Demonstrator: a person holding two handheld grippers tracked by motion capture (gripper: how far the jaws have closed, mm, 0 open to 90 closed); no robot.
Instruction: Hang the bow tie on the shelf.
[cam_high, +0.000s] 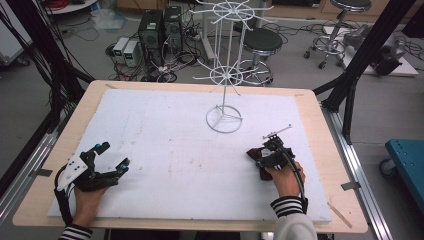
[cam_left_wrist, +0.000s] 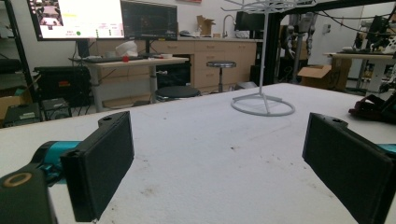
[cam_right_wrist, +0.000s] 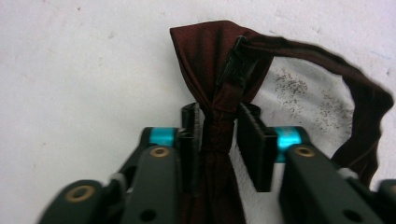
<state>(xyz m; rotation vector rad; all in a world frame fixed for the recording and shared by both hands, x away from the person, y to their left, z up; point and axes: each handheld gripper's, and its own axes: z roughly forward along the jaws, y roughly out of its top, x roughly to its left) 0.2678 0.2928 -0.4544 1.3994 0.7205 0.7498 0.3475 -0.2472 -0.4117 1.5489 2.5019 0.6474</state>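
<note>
Dark red bow tie (cam_right_wrist: 210, 60) lying near the right edge of the white mat (cam_high: 165, 150), well short of the wire stand (cam_high: 224, 75). Right gripper (cam_right_wrist: 219, 140) pinched shut on the knot at its middle. Left gripper (cam_left_wrist: 219, 158) spread wide, holding nothing, near the front left corner. Likely light, soft, floppy, a bit slick; knot the firmest hold, strap apt to dangle.

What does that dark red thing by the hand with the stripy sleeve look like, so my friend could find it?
Start at the white wire rack standing at the far middle of the table, then look nearer and to the right. There lies a dark red bow tie, pinched at its knot by the right gripper. It has a thin looping strap.
</note>
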